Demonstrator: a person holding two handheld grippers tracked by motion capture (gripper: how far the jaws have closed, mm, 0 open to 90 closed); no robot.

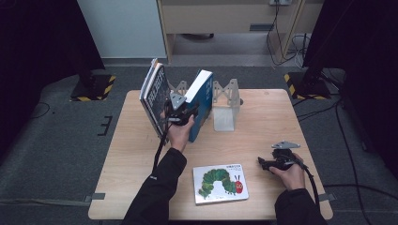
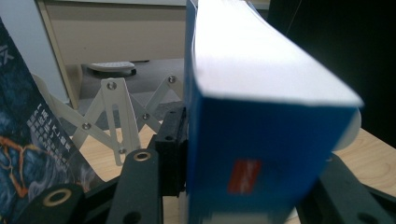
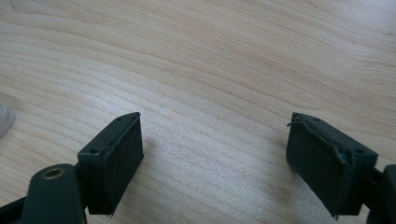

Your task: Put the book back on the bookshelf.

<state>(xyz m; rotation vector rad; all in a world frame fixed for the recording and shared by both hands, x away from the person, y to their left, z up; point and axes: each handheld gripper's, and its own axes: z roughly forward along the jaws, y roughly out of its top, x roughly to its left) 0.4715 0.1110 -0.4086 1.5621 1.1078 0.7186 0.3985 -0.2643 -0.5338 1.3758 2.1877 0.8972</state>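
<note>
Blue book (image 2: 261, 154), white page edges, clamped in left hand-held gripper (image 1: 180, 115).

Your left gripper (image 1: 182, 114) sits wedged between dark book (image 1: 155, 96) and blue book (image 1: 199, 105); rack (image 1: 225, 105) just right. Worktop (image 1: 263, 122) right side open.

Even overhead light is falling on my table (image 1: 263, 131), soft shadows only; the room's side edges are going near black. In my left gripper view the blue book (image 2: 261, 154) is sitting too close, its cover blurring, its white page edge glaring. In my right gripper view the wood grain is reading sharp, faint shadow pooling beside each pad (image 3: 116, 158).
</note>
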